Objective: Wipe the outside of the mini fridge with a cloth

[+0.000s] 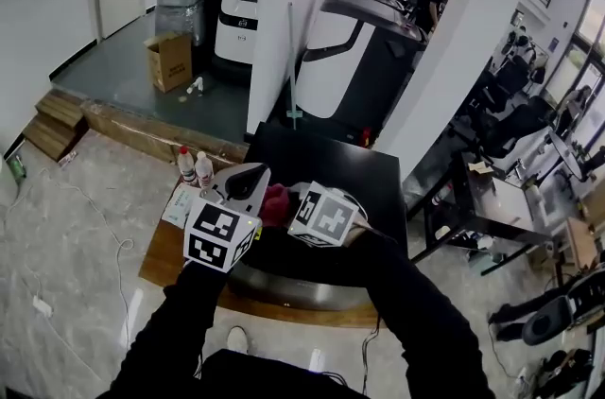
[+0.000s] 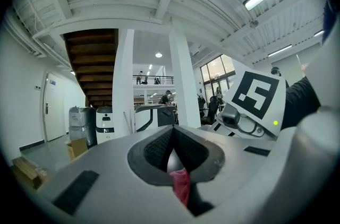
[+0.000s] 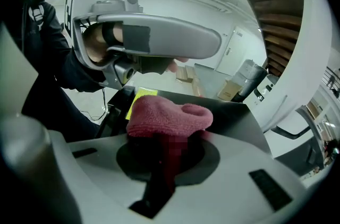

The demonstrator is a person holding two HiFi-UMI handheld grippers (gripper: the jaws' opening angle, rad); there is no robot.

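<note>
The pink cloth (image 3: 167,115) hangs between the two tools, above the black mini fridge (image 1: 336,168) and near its front edge. The right gripper (image 3: 166,151) is clamped on the bulk of it, and a thick wad bulges out past its closed jaws. The left gripper (image 2: 172,156) is closed too, pinching only a thin corner of the same cloth, so the fabric runs crosswise from one gripper to the other. The fridge's flat top lies directly below and ahead of both grippers, stretching away from the person, while its front face drops out of sight beneath their arms. I cannot tell whether the cloth touches the top; it looks held just above it. Since the right gripper carries the wad, it seems the better placed to press down and sweep forward over the top, and the left could let its corner go
</note>
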